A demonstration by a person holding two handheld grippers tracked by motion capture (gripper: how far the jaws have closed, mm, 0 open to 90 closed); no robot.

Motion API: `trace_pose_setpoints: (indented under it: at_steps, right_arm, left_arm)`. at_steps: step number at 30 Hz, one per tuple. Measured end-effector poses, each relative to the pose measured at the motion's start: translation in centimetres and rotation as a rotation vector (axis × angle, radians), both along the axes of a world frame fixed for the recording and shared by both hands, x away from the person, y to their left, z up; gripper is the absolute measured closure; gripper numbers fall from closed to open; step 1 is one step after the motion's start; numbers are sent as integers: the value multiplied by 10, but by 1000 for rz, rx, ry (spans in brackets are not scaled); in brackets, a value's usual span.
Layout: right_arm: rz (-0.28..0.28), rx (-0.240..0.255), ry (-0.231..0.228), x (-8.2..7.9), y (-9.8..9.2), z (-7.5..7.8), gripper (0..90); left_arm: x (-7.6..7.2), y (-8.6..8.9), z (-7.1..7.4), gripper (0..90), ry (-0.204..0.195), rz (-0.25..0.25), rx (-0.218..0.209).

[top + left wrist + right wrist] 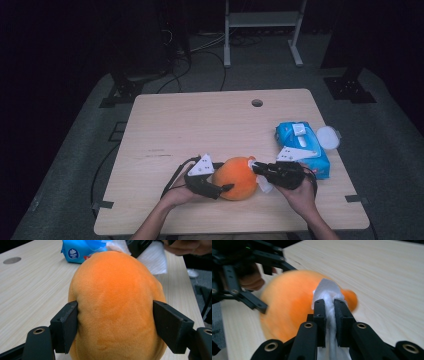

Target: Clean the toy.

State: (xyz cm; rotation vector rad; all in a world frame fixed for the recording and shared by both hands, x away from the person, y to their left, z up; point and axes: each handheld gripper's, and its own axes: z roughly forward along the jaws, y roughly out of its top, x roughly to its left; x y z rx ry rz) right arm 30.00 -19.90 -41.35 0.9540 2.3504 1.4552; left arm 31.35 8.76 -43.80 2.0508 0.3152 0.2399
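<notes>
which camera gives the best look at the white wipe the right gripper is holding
The right gripper view: the right gripper pinches the white wipe against the orange plush toy. The left gripper view shows a corner behind the toy; the high view shows a small white patch.

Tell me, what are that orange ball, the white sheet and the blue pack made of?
The orange ball looks like soft plush: a short fuzzy nap that dents where the left gripper squeezes it. The white sheet in the right gripper looks like thin tissue or a wipe, crumpled and matte. The blue pack seems glossy plastic film, printed, with a white flip lid.
</notes>
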Motion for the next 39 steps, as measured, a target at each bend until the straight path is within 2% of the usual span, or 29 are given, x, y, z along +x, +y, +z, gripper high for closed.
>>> trace_pose_setpoints:
  at_steps: [4, 6, 7, 8, 14, 17, 18, 20, 23, 25, 26, 27, 31, 34, 36, 37, 39]
  right_arm:
    - [71, 14, -46, -11, 13, 11, 800]
    - [108, -9, -74, -16, 21, 14, 798]
    - [108, -38, -89, -17, 23, 16, 797]
    - [105, -44, -92, -17, 22, 16, 798]
    - [15, -21, -46, -6, 0, 11, 796]
    - [28, -11, -38, -6, 0, 10, 796]
    - [36, -28, -46, -8, 3, 10, 797]
    - [51, -42, -52, -9, 5, 11, 798]
    - [65, -45, -50, -10, 5, 10, 797]
    - [71, -38, -41, -10, 3, 9, 797]
    - [71, -34, -37, -9, 2, 10, 797]
    - [72, -29, -33, -10, 2, 10, 796]
    - [104, -27, -59, -16, 14, 15, 797]
    - [163, -24, -80, -22, 27, 18, 795]
    - [163, -61, -107, -25, 30, 19, 793]
    - [156, -59, -101, -24, 27, 20, 794]
    - [143, -50, -69, -20, 19, 19, 795]
  left_arm:
    - [-4, -8, 2, 240, -29, -19, 9]
    - [-8, -12, 3, 240, -48, -24, 26]
    - [-8, -13, 3, 240, -52, -25, 31]
    - [-8, -12, 3, 241, -51, -24, 30]
    - [-8, -12, 3, 242, -43, -26, 17]
    - [-9, -14, 5, 241, -43, -32, 26]
    - [-9, -13, 5, 233, -39, -35, 27]
    - [-6, -10, 8, 203, -11, -35, 12]
    - [2, -2, 11, 139, 78, -2, -59]
    - [7, 0, 7, 103, 132, 23, -60]
    - [8, -1, 5, 109, 157, 19, -63]
    - [7, -3, 3, 149, 165, 8, -55]
    - [-1, -12, 5, 214, 93, -7, -20]
    - [-9, -16, 7, 220, 39, -32, 7]
    - [-9, -15, 9, 218, 35, -43, 1]
    - [-8, -14, 9, 210, 40, -44, -10]
    - [-3, -9, 9, 155, 85, -38, -41]
